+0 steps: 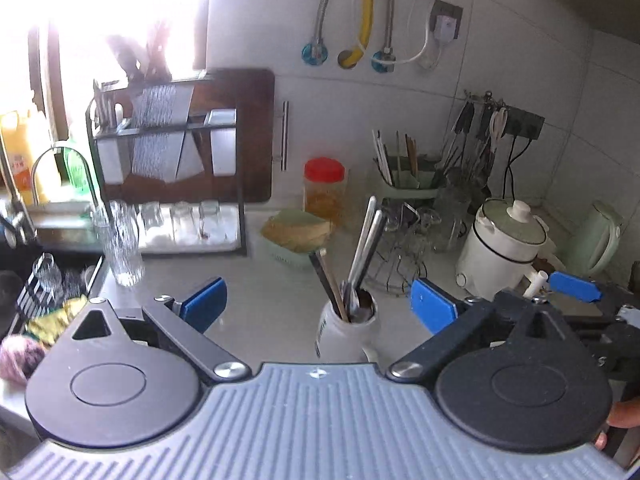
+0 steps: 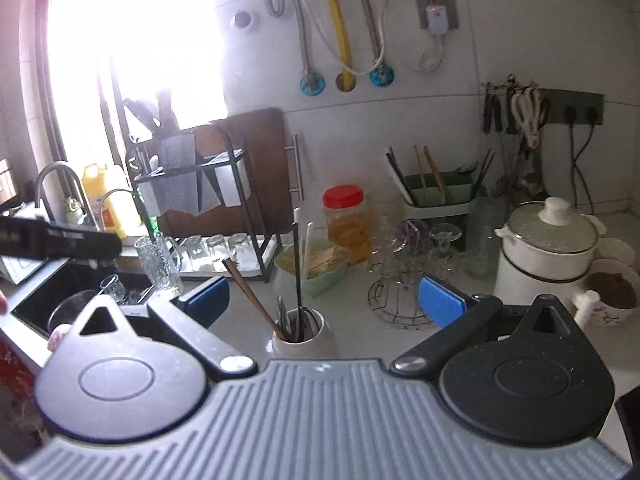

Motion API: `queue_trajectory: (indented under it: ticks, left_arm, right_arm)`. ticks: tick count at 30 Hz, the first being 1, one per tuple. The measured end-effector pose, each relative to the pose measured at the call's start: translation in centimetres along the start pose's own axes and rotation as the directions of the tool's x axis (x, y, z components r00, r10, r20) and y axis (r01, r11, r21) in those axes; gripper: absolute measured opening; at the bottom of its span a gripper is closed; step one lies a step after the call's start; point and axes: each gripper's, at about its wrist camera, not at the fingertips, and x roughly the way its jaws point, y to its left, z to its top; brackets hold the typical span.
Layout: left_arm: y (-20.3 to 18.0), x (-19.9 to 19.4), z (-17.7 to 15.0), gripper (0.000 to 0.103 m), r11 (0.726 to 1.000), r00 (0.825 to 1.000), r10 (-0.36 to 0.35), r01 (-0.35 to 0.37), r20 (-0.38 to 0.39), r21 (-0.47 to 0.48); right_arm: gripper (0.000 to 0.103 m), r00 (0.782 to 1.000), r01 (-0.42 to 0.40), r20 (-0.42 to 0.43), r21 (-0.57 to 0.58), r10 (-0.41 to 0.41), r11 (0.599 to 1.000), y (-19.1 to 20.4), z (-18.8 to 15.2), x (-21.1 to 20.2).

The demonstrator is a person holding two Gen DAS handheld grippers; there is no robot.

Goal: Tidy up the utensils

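Kitchen counter (image 2: 360, 332) by the sink: white holder (image 2: 302, 340) stands near its front edge, bearing chopsticks (image 2: 256, 300) and metal spoons (image 1: 366, 248). Left gripper (image 1: 320, 308) and right gripper (image 2: 322, 304) both spread, empty. Utensils look light, stiff, slippery; pinch mid-handle, above the rim

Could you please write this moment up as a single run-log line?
task: organize utensils | left gripper: open, empty | right gripper: open, empty | utensils: standing in white cup on counter
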Motion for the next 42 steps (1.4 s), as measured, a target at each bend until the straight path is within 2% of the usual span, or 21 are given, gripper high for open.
queue_trajectory:
  ticks: [8,11,27,42]
  left_arm:
    - [0.9,-0.1,-2.4,0.100,0.999,0.999,-0.041,0.041,-0.025,0.023]
    - [1.3,-0.8,-3.4,0.100,0.999,0.999,-0.030,0.031,-0.028,0.041]
    - [2.9,-4.5,-9.7,0.100,0.999,0.997,-0.034,0.036,-0.066,0.015]
    - [2.8,-5.9,-10.5,0.100,1.000,0.998,-0.029,0.029,-0.065,0.007]
  right_arm:
    - [0.103,0.997,0.064,0.037,0.075,-0.067,0.995,0.6,-1.7,-2.6]
    - [0.103,0.997,0.064,0.036,0.080,-0.067,0.995,1.6,-2.7,-3.5]
    - [0.103,0.999,0.052,0.001,0.081,-0.052,0.995,4.8,-7.5,-6.9]
    - [0.103,0.998,0.058,-0.005,0.078,-0.058,0.995,5.1,-7.7,-8.3]
